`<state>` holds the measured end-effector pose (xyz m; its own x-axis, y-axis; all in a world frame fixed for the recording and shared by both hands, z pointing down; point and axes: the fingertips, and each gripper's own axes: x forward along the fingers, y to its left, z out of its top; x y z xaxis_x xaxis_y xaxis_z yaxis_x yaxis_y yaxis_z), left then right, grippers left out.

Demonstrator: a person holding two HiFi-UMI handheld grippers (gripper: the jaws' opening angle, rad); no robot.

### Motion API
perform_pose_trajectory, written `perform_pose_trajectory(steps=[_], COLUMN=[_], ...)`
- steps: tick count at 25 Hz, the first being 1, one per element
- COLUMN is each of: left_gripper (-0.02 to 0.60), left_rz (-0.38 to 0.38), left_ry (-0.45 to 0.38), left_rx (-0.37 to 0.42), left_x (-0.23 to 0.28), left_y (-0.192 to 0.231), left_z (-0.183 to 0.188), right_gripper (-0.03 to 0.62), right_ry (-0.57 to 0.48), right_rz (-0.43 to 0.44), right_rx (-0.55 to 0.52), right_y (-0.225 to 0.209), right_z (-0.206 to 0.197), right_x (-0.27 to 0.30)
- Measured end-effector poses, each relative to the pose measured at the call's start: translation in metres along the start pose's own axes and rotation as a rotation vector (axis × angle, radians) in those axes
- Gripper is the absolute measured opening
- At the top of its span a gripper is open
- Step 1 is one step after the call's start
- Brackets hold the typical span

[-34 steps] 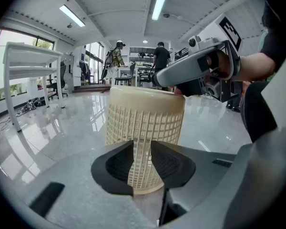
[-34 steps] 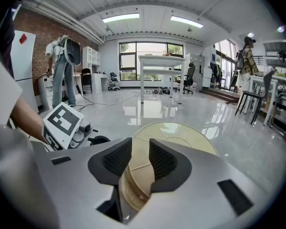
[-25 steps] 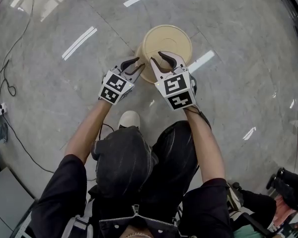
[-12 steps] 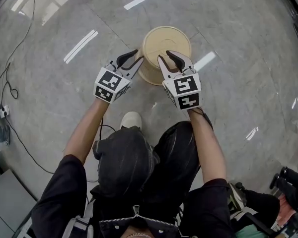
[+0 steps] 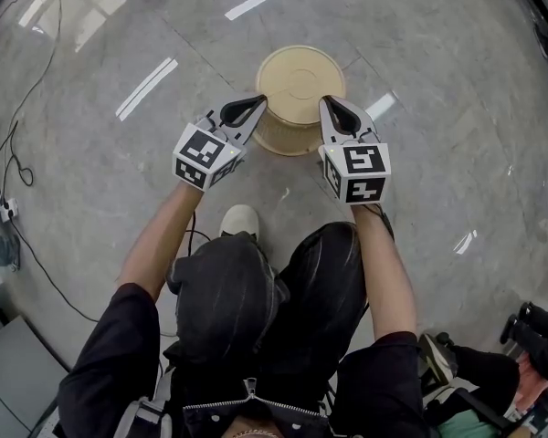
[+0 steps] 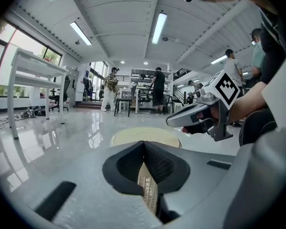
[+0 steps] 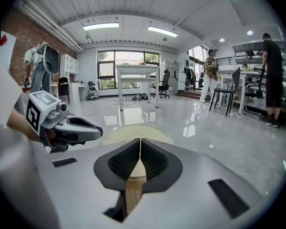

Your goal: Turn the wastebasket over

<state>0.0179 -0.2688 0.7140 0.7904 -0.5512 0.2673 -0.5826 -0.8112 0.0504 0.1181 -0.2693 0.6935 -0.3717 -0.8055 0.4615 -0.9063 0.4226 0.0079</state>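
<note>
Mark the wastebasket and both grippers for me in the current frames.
wastebasket [image 5: 300, 80]: head view, on its round upward-facing surface.
left gripper [image 5: 260, 101]: head view, at its closed tips.
right gripper [image 5: 326, 102]: head view, at its closed tips.

Shiny floor, dull basket, soft dark clothes.

The floor [image 5: 119, 53] is smooth grey stone, so glossy that the lamps shine back from it. The wastebasket [image 5: 300, 85] looks like tan plastic, smooth and matt on its flat round face. The left gripper [image 5: 256, 106] and right gripper [image 5: 333, 108] have smooth, matt grey plastic shells. Their black pads [image 7: 125, 163] are ribbed, and the jaws have just closed with nothing between them. The trousers [image 5: 320, 272] are black cloth with a faint sheen.
</note>
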Motion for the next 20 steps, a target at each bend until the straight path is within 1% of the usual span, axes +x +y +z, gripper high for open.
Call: perform_pose_trajectory(steps=[5,10,15,18,20], left_gripper=[0.005,0.005,0.005,0.005,0.005], left_rz=[-0.021,-0.046,-0.069,-0.075,-0.066], left_ry=[-0.014,-0.042,-0.042,-0.04,-0.034], left_rx=[-0.013,-0.007,0.001,-0.005,-0.005], left_x=[0.002,-0.004,-0.026,-0.049,-0.069], left_y=[-0.007,-0.014,-0.021,-0.027,-0.025], left_z=[0.01,0.05,0.113,0.163,0.202], right_gripper=[0.011,0.011,0.011,0.011,0.011], right_ry=[-0.037,-0.046,-0.029,-0.006,0.004], right_rz=[-0.02,-0.011,-0.016,-0.008,-0.003], right_rx=[0.022,0.017,0.069,0.081,0.086], right_y=[-0.007,-0.004,-0.004,0.001,0.006], right_z=[0.009,0.028,0.072,0.11,0.143], right_x=[-0.01,-0.025,-0.051,-0.073,-0.089])
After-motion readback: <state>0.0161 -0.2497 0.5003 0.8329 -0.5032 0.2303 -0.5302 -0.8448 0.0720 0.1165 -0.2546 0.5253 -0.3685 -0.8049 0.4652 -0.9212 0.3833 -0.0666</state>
